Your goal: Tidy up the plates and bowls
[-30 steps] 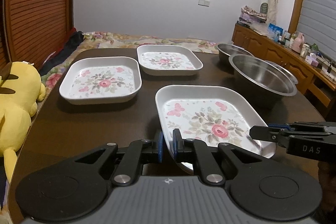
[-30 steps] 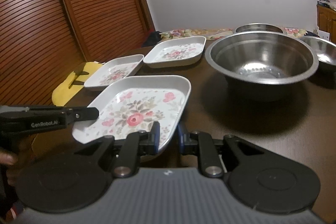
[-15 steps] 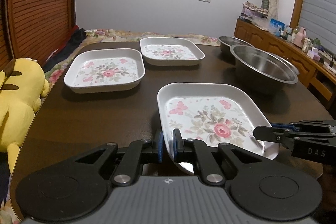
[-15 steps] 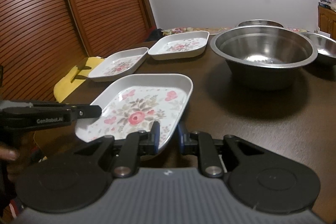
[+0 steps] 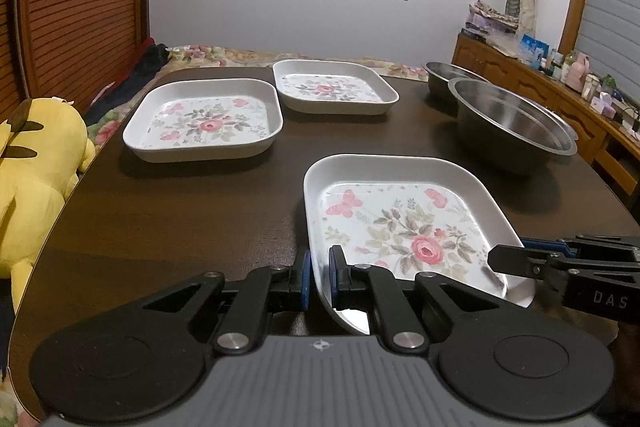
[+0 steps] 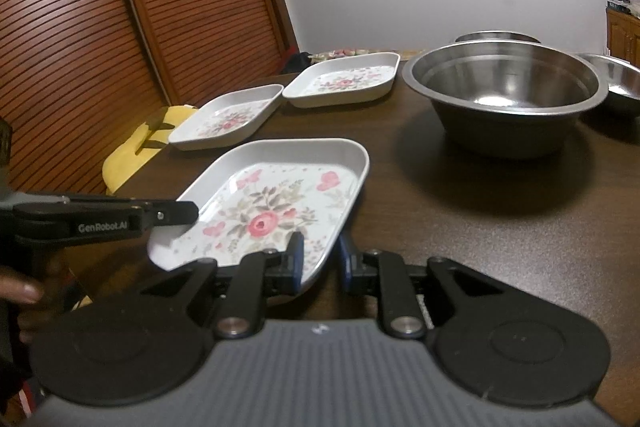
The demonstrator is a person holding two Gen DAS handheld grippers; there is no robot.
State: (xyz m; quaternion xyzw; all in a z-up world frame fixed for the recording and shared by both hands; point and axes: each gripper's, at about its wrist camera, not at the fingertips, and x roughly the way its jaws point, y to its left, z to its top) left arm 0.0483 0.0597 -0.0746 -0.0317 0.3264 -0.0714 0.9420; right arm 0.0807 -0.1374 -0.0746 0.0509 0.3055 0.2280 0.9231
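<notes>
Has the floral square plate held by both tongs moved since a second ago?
Yes. The white floral square plate has dropped lower and slightly back toward the person: the large steel bowl sits higher and looks flatter.

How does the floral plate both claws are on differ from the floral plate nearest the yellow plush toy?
The near square white floral plate is gripped at its rim by the left claw and right claw; the far-left square white floral plate lies flat and untouched on the dark wooden table. The held one appears tilted. Both share shape and rose pattern.

Both wrist views low, sharing near plate [image 5: 400, 223].
</notes>
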